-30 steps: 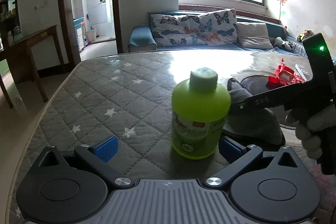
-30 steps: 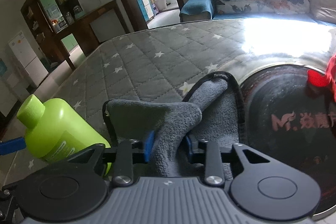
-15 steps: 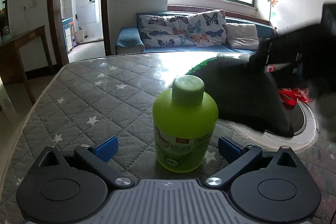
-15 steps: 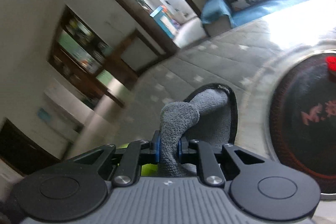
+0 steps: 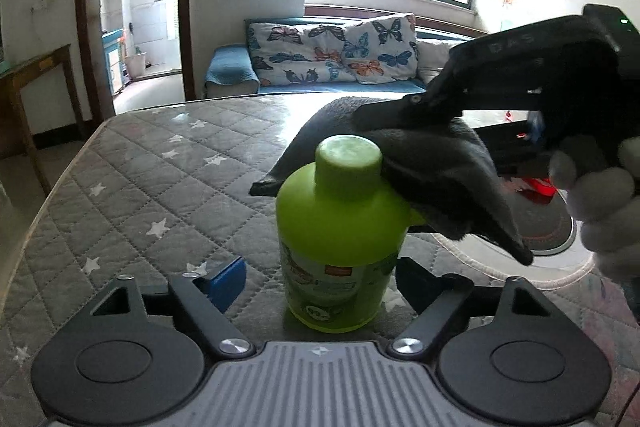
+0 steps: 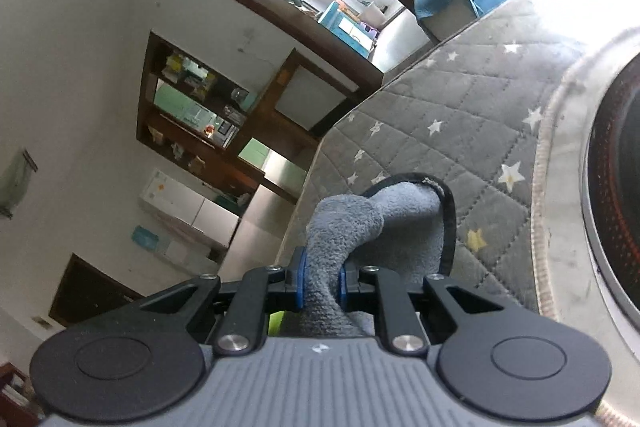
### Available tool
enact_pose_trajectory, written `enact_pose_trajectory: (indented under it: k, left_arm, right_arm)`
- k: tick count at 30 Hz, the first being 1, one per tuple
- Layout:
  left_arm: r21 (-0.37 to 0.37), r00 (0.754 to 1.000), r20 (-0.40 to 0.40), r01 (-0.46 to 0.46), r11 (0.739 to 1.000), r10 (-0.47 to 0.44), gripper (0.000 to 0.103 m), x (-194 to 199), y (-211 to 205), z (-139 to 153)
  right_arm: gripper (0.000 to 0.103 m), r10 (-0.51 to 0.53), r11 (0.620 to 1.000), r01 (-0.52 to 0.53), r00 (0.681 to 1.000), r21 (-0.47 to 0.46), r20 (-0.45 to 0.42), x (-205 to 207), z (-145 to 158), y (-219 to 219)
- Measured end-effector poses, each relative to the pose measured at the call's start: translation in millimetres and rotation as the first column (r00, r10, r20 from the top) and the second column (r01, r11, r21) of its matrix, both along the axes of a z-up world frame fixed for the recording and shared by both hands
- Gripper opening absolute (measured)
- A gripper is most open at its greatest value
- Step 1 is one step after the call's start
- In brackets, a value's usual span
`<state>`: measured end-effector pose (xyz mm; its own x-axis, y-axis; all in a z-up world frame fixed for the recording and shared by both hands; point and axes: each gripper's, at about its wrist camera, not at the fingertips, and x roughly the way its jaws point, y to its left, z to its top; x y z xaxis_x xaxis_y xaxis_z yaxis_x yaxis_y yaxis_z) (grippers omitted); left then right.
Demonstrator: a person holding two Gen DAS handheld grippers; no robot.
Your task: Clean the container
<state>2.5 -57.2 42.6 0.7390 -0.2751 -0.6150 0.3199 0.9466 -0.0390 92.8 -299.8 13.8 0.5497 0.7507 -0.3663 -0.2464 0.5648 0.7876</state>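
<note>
The green bottle (image 5: 338,227) stands upright on the quilted table (image 5: 160,163), between the closing jaws of the left gripper (image 5: 320,277); the blue pad (image 5: 226,281) is still apart from it. The right gripper (image 6: 320,283) is clamped on a grey cloth (image 6: 360,223), which lies against the bottle's cap and shoulder.

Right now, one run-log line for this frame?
left gripper: closing around green bottle, pads not yet touching | right gripper: shut on grey cloth | cloth draped on bottle shoulder | bottle upright on quilted table

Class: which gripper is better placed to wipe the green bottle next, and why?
Right. The right gripper is shut on the grey cloth, already draped against the bottle. The left gripper is closing around the bottle's base.
</note>
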Motion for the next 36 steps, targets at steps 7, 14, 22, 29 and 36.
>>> enact_pose_trajectory:
  k: [7, 14, 22, 29, 36]
  left_arm:
    - [0.009, 1.000, 0.005, 0.015, 1.000, -0.015, 0.078, 0, -3, 0]
    - [0.019, 0.999, 0.008, 0.031, 0.999, -0.031, 0.073, -4, -2, 2]
    - [-0.015, 1.000, 0.014, 0.010, 1.000, -0.010, 0.072, -11, 9, 9]
    - [-0.033, 1.000, 0.017, -0.019, 0.999, 0.019, 0.073, -9, 6, 12]
    - [-0.035, 1.000, 0.018, -0.011, 0.999, 0.012, 0.070, -6, 7, 9]
  right_arm:
    - [0.014, -0.018, 0.999, 0.016, 0.999, -0.048, -0.045, 15, -18, 5]
    - [0.014, -0.005, 0.987, -0.009, 0.996, -0.163, -0.084, 2, -44, 9]
    - [0.014, 0.044, 0.972, -0.056, 0.997, -0.230, -0.056, -40, -35, 17]
    - [0.014, 0.052, 0.977, -0.059, 0.998, -0.204, -0.038, -56, -20, 16]
    - [0.014, 0.056, 0.996, -0.053, 0.997, -0.069, 0.049, -49, 22, 6]
